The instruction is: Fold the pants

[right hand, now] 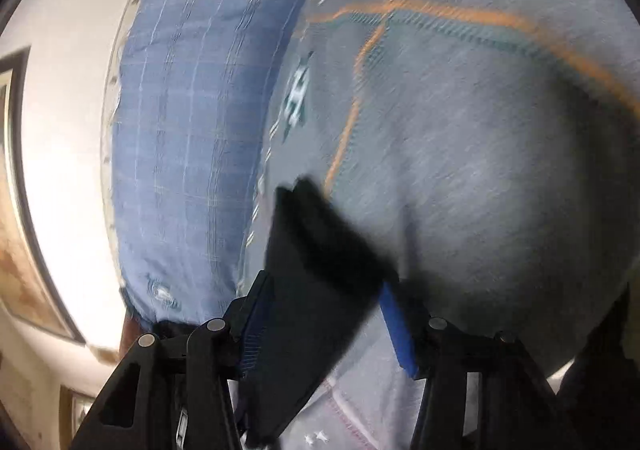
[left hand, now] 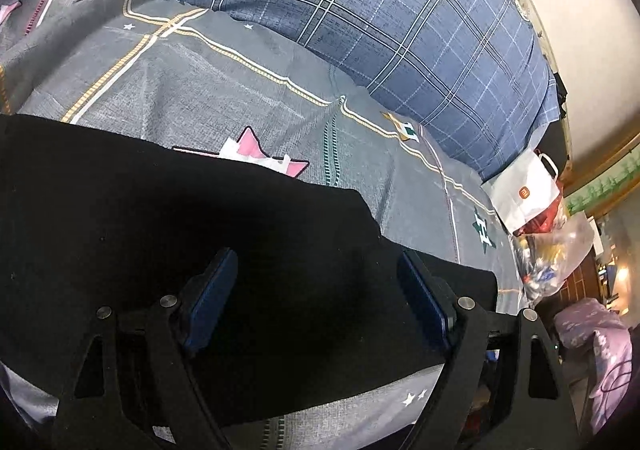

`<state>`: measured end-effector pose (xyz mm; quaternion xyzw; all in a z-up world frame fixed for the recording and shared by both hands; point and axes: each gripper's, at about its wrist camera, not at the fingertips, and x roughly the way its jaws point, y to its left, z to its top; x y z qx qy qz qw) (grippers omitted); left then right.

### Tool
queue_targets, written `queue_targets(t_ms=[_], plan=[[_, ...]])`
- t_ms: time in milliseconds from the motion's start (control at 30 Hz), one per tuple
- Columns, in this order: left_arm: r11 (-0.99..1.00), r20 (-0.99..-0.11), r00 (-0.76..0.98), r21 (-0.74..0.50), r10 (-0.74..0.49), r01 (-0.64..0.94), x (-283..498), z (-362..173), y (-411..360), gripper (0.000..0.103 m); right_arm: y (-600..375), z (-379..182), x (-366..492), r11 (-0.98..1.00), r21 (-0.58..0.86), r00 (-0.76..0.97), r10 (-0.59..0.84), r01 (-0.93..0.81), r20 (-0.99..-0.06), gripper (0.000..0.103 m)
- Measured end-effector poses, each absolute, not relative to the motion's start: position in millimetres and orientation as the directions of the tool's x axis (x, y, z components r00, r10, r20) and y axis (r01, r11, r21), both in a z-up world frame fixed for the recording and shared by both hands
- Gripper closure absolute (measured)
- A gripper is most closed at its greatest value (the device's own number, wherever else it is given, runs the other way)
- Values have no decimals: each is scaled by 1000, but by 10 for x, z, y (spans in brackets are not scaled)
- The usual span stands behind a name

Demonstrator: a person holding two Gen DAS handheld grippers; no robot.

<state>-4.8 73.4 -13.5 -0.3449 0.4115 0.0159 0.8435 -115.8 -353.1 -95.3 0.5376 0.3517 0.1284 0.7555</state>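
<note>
Black pants [left hand: 160, 217] lie flat on the bed [left hand: 224, 81] beneath the left gripper [left hand: 312, 290], fingers spread apart above the cloth. Right gripper [right hand: 320, 314] fingers clamp a folded pants edge; open bedding lies beyond.

This is a bedroom in a home. A bed [left hand: 248, 89] has a grey sheet with stars and letters. A big blue checked pillow [left hand: 380, 17] lies on it. A white shopping bag [left hand: 524, 189] sits beside the bed. A framed picture [right hand: 24, 209] hangs on the wall.
</note>
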Motion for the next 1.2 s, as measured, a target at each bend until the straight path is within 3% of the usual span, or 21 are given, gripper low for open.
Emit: queue_targets(t_ms=[67, 233, 467, 533, 600, 733, 1200], plan=[[757, -704, 661, -574, -260, -312, -52, -144, 755, 21, -3436, -963, -1084, 403, 900, 678, 617, 164, -400, 55], [759, -707, 659, -570, -258, -315, -48, -147, 754, 21, -3571, -1019, -1186, 345, 916, 752, 544, 203, -372, 56], [759, -711, 655, -567, -256, -319, -58, -151, 749, 21, -3434, -934, -1148, 445, 878, 755, 511, 178, -412, 58], [769, -714, 654, -556, -249, -315, -50, -146, 736, 21, -3408, -897, -1141, 483, 856, 755, 486, 187, -439, 64], [788, -721, 652, -534, -235, -306, -47, -133, 703, 21, -3384, -880, -1133, 528, 824, 750, 457, 205, -479, 76], [811, -732, 647, -501, -213, -301, -40, -125, 644, 21, -3460, -943, -1138, 482, 845, 746, 469, 231, -472, 80], [836, -765, 608, -464, -212, -293, -1, -169, 584, 21, -3492, -964, -1149, 474, 853, 742, 488, 218, -461, 80]])
